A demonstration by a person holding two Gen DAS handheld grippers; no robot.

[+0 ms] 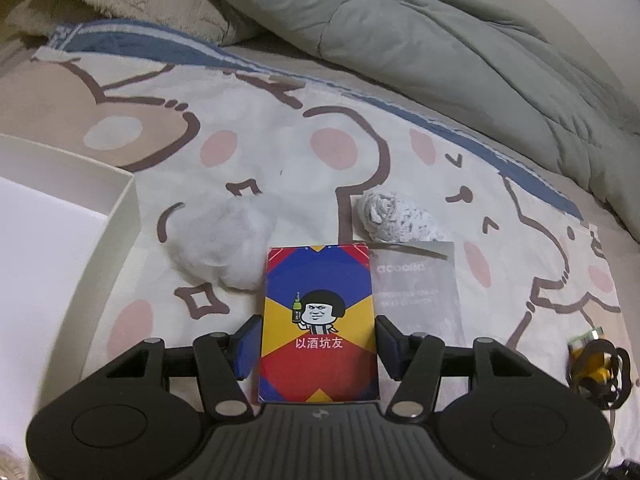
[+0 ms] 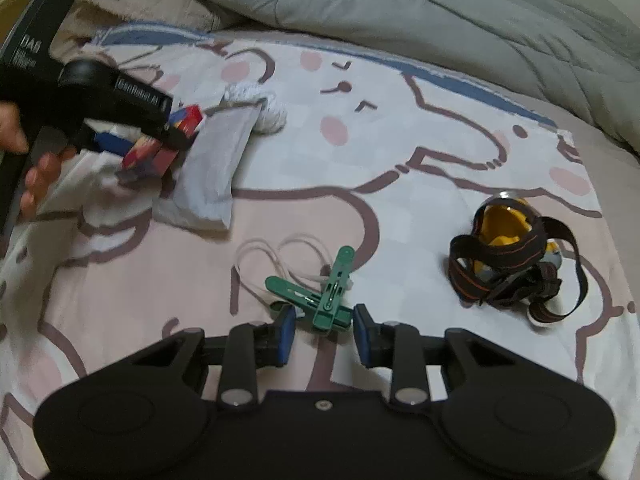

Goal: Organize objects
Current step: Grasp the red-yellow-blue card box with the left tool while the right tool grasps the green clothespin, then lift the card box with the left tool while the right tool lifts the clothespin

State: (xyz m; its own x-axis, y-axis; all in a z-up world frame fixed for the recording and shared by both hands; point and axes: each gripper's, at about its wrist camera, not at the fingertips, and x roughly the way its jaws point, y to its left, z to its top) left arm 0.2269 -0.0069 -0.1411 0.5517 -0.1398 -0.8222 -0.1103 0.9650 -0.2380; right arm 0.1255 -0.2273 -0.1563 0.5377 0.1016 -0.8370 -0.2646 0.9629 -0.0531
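My left gripper [image 1: 319,340] is shut on a card box [image 1: 318,320] printed in red, blue and yellow with a cartoon figure; both blue pads press its long sides. In the right wrist view that gripper [image 2: 156,140] appears at the upper left, held by a hand [image 2: 36,176], with the card box [image 2: 188,120] in it. My right gripper [image 2: 324,334] stands open over the bedsheet. The near ends of two crossed green clothes pegs [image 2: 326,296] lie between its fingertips, with a gap at the left pad.
A white open box [image 1: 120,216] sits at the left. White fluff [image 1: 220,240], a rolled white cloth [image 1: 396,220] and a silver sachet [image 1: 420,288] lie ahead. A yellow headlamp with black straps [image 2: 508,256] lies right, a clear cord [image 2: 272,252] behind the pegs. A grey duvet [image 2: 400,12] borders the far side.
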